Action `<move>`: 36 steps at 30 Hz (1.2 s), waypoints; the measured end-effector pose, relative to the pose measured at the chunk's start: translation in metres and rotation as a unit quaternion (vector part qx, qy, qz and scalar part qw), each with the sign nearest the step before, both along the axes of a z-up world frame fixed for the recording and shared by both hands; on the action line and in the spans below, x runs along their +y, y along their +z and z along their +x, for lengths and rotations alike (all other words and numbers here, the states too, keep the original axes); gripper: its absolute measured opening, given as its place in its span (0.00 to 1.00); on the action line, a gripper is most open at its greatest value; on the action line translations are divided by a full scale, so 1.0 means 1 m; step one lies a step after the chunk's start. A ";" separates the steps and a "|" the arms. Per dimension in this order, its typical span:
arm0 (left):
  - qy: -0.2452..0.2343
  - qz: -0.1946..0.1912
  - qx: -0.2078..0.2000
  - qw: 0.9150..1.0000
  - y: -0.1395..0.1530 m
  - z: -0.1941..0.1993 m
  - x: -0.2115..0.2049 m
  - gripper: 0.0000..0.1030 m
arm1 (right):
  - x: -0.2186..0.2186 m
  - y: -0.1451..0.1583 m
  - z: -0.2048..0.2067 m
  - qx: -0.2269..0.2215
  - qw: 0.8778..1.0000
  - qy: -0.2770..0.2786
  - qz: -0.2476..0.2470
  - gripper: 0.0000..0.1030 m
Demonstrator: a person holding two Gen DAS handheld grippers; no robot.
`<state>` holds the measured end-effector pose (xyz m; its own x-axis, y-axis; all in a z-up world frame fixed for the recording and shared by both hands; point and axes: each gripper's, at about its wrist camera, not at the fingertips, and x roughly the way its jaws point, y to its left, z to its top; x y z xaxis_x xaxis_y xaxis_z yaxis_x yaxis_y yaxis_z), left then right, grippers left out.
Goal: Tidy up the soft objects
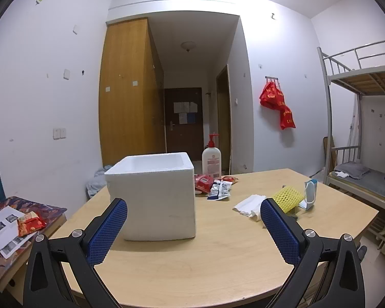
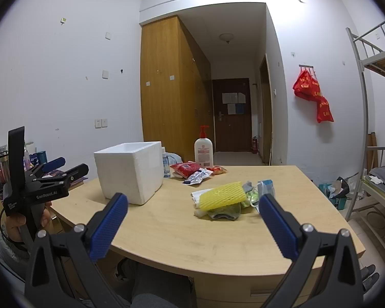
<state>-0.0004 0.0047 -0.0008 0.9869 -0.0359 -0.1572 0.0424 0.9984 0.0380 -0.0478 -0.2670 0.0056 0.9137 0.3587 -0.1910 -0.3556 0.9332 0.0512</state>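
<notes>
A white foam box (image 1: pixel 154 195) stands open-topped on the wooden table (image 1: pixel 205 261); it also shows in the right wrist view (image 2: pixel 131 170). A pile of soft things lies to its right: a yellow foam net (image 2: pixel 223 196), a white cloth (image 1: pixel 250 204), greenish fabric (image 2: pixel 224 213) and a face mask (image 2: pixel 264 187). My left gripper (image 1: pixel 193 214) is open and empty, close in front of the box. My right gripper (image 2: pixel 192 211) is open and empty, near the table's front edge, short of the pile.
A lotion pump bottle (image 1: pixel 211 160) and red and blue snack packets (image 1: pixel 213 184) lie behind the box. A side desk (image 1: pixel 15 220) with papers stands at left. A bunk bed (image 1: pixel 359 128) stands at right. The left gripper shows in the right wrist view (image 2: pixel 64 166).
</notes>
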 end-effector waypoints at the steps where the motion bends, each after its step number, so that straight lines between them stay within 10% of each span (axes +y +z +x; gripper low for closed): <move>1: 0.000 0.000 -0.001 1.000 0.000 0.000 0.000 1.00 | -0.004 0.001 0.000 0.001 1.000 0.000 0.000 1.00; 36: -0.006 -0.003 0.008 1.000 0.000 0.001 0.004 1.00 | -0.004 0.000 0.004 0.008 1.000 -0.001 0.001 1.00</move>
<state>0.0005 0.0087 -0.0012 0.9837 -0.0488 -0.1733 0.0550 0.9980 0.0310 -0.0436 -0.2714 0.0054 0.9117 0.3567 -0.2041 -0.3522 0.9341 0.0591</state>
